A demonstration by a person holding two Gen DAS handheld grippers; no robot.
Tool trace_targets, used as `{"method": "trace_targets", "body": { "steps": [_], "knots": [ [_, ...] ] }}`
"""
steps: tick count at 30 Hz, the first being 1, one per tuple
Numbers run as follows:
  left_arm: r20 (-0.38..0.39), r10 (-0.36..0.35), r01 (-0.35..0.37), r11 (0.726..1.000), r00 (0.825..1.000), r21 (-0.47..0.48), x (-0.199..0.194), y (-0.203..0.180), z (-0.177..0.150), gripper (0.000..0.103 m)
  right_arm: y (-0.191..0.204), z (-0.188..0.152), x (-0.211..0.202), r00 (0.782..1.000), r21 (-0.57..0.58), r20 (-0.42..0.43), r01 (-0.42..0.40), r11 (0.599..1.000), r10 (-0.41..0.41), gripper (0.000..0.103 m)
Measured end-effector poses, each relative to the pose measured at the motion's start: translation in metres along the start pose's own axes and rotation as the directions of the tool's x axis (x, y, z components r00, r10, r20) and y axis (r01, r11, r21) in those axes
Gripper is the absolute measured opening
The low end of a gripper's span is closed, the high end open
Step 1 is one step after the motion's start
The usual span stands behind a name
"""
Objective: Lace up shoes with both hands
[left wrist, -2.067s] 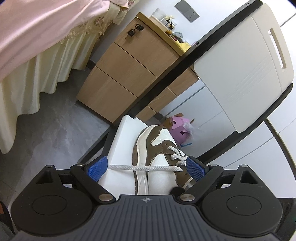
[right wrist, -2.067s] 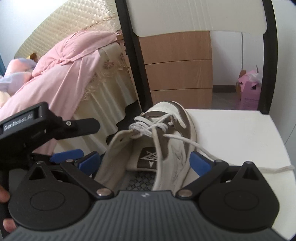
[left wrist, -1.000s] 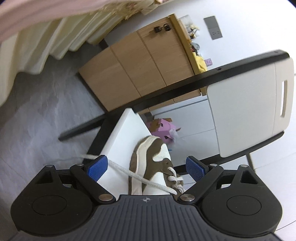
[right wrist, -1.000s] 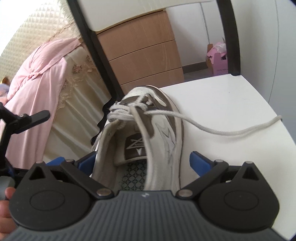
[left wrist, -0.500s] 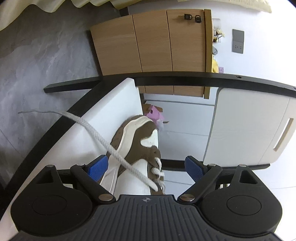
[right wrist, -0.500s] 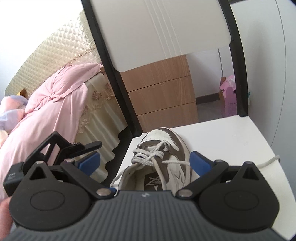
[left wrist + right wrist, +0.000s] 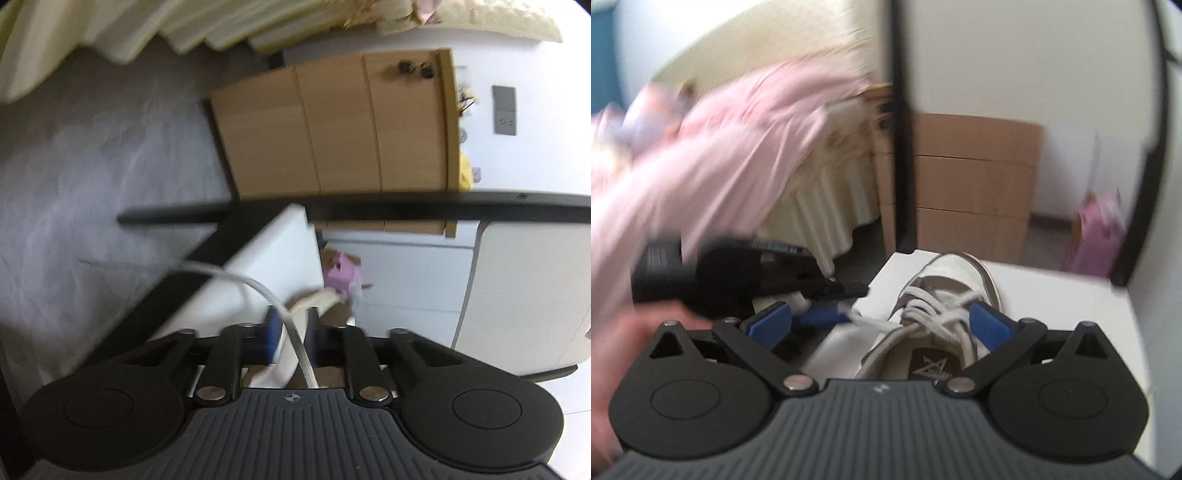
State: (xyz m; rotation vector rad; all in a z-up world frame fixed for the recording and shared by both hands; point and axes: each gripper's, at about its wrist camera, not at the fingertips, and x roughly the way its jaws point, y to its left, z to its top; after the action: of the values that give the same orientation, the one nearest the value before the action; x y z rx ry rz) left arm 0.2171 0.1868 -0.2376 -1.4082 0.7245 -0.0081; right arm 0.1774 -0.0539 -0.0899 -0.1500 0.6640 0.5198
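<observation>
A white and brown sneaker [image 7: 960, 273] stands on the white chair seat [image 7: 1052, 295]. In the left wrist view only its toe [image 7: 317, 299] shows, past the fingers. My left gripper [image 7: 291, 332] is closing, its jaws nearly together. The white lace [image 7: 240, 278] runs between them with a thin gap still showing. From the right wrist view, that left gripper [image 7: 827, 315] sits left of the shoe at the lace [image 7: 875, 325] end. My right gripper [image 7: 879, 321] is open. The shoe's laced throat lies between its fingers, and nothing is gripped.
The chair's black frame and white backrest [image 7: 1015, 55] rise behind the shoe. A wooden drawer chest [image 7: 971, 184] stands beyond, with a pink box [image 7: 1097, 236] on the floor to its right. A bed with a pink cover [image 7: 720, 129] fills the left. A hand [image 7: 613, 350] holds the left gripper.
The left jaws have gone from wide apart to nearly together around the lace, and that gripper sank toward the seat. The right gripper rolled, so the shoe looks nearer and the picture is blurred.
</observation>
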Motion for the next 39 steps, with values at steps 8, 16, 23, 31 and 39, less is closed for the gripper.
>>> {"method": "trace_targets", "body": {
  "steps": [8, 16, 23, 31, 39],
  "knots": [
    [0.019, -0.064, 0.060, 0.980, 0.998, 0.191, -0.018, -0.025, 0.016, 0.012, 0.022, 0.020, 0.011, 0.999, -0.338, 0.041, 0.018, 0.941, -0.005, 0.103],
    [-0.008, -0.224, 0.216, 0.928, 0.975, 0.303, -0.042, -0.048, 0.013, 0.012, 0.025, 0.031, 0.027, 0.998, -0.437, 0.036, -0.030, 0.899, 0.051, 0.081],
    [-0.009, -0.249, 0.243, 0.935, 0.968, 0.260, -0.050, -0.041, 0.016, 0.012, 0.047, 0.039, 0.039, 0.994, -0.458, 0.038, -0.072, 0.886, 0.101, 0.013],
    [0.092, -0.262, 0.248, 0.958, 0.961, 0.143, -0.065, -0.023, 0.038, 0.012, 0.056, 0.040, 0.005, 0.987, -0.451, 0.082, -0.089, 0.888, 0.141, 0.001],
    [0.084, -0.259, 0.243, 0.955, 0.962, 0.169, -0.073, -0.026, 0.038, 0.008, 0.036, 0.022, -0.005, 0.992, -0.390, 0.046, -0.088, 0.917, 0.115, 0.004]
  ]
}}
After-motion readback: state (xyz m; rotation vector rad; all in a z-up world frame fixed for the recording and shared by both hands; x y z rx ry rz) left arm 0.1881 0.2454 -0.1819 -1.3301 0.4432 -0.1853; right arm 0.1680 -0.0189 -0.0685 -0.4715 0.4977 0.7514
